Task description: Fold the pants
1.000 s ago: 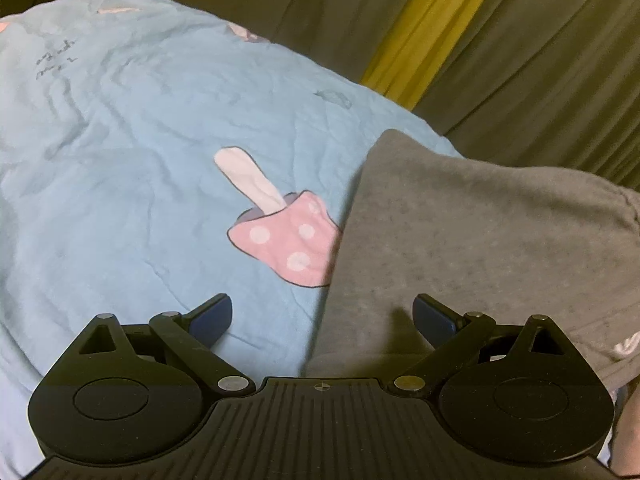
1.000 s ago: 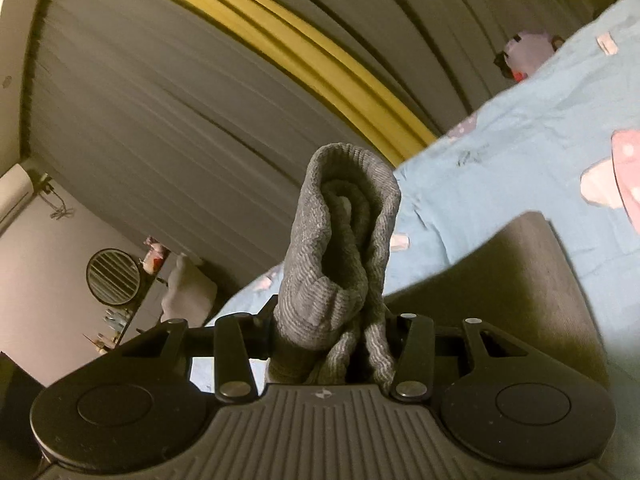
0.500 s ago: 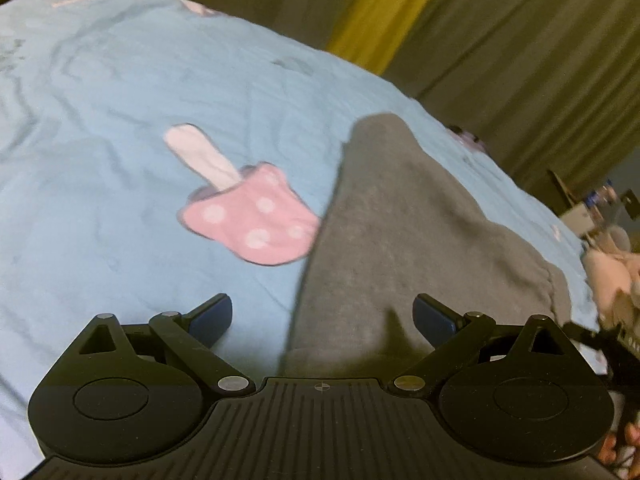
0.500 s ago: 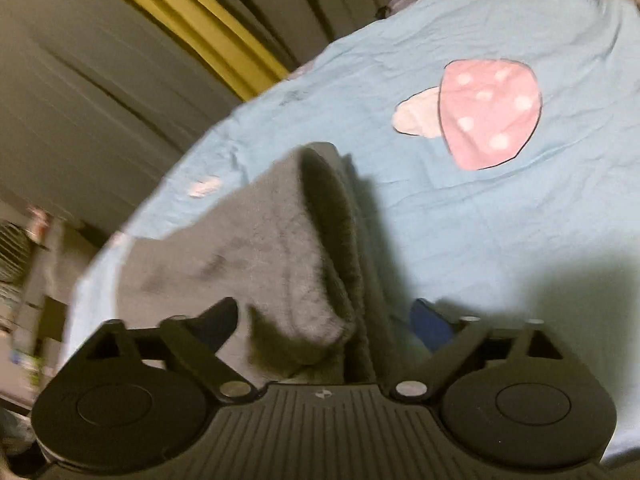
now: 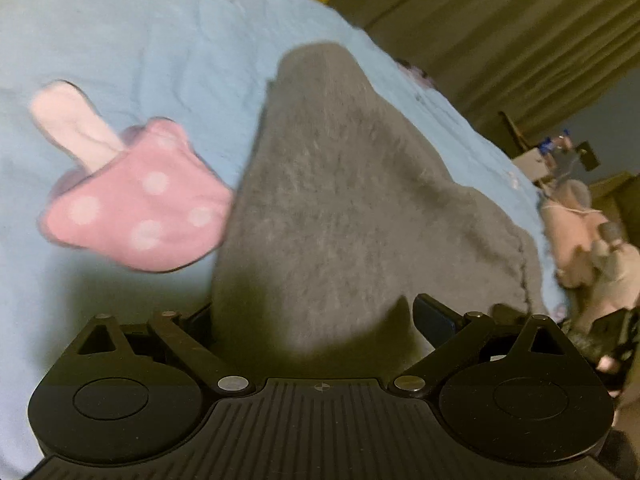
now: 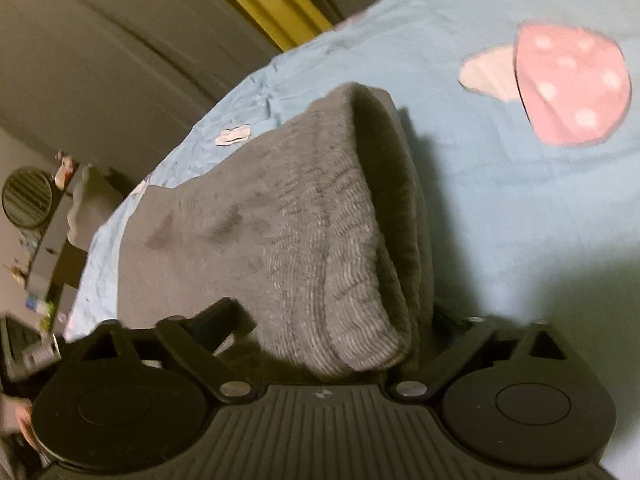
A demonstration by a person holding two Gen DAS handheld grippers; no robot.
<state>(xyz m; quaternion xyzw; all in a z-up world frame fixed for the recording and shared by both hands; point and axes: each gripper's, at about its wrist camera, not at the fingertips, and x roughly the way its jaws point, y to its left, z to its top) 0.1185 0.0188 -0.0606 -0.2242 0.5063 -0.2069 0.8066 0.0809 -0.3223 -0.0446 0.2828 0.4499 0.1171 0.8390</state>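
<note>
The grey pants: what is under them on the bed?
The grey pants lie folded on a light blue sheet printed with a pink mushroom. What lies between the folded layers or beneath them is covered.

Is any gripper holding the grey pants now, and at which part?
Nothing is held. The right gripper is closing, wide around the ribbed folded edge of the grey pants without pressing. The left gripper is open astride them.

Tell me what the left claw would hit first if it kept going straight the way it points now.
Most likely the folded grey knit pants: they fill the space between and ahead of the open left claw. The light blue mushroom-print bedsheet lies beyond; depth is unclear.
</note>
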